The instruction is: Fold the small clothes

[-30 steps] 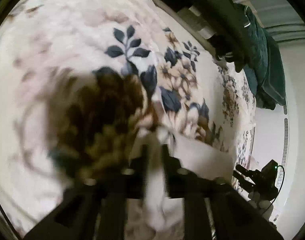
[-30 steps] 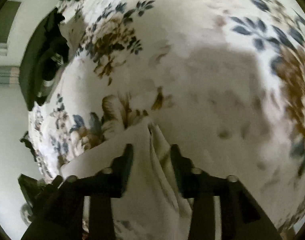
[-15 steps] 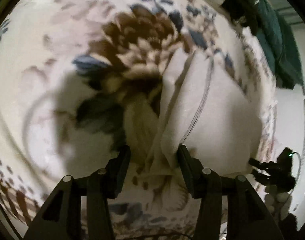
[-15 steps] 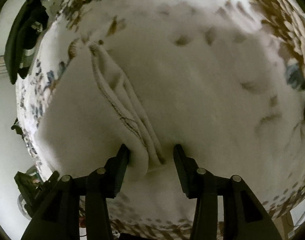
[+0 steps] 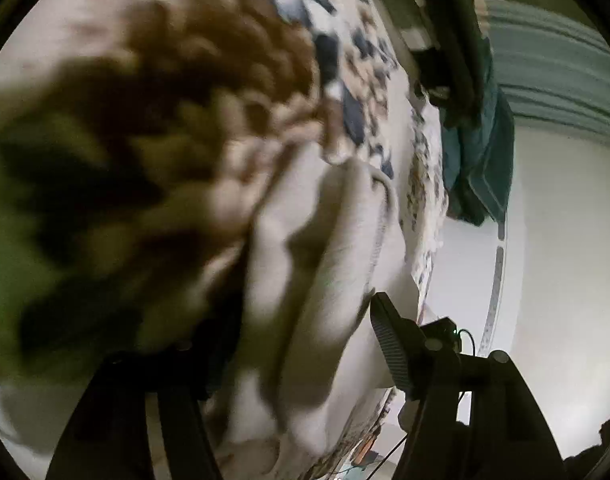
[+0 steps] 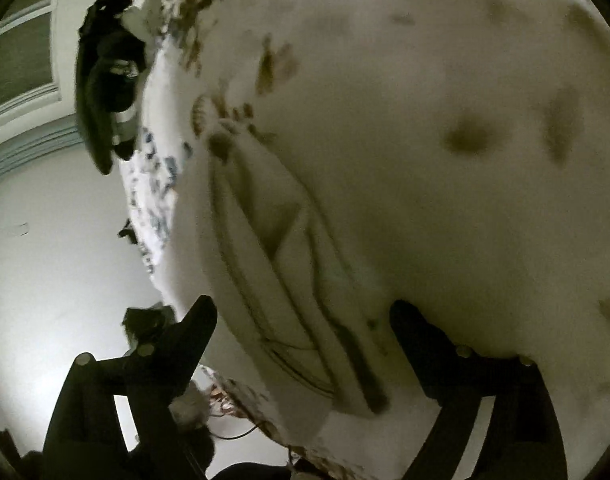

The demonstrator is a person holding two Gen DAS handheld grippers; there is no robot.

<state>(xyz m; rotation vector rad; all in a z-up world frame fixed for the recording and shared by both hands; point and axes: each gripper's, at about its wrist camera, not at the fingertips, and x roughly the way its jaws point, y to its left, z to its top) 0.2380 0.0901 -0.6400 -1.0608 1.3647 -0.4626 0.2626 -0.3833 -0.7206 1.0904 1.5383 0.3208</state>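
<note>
1 folded white garment (image 6: pixel 281 264), 1 floral bedsheet (image 6: pixel 445 120), 2 claws: left claw (image 5: pixel 281 344), right claw (image 6: pixel 301 320)

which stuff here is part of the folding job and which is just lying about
Job: white garment, left gripper, right gripper, both open.
Lying about: floral bedspread, teal cloth, dark item at the bed's far edge.

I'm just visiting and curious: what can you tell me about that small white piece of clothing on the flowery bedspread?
The white garment is a small, soft, knit-looking piece, folded into a long narrow bundle with dark stitched seams along its edges. It lies on the floral bedspread near its edge, between the spread fingers of the right gripper and left gripper.
</note>
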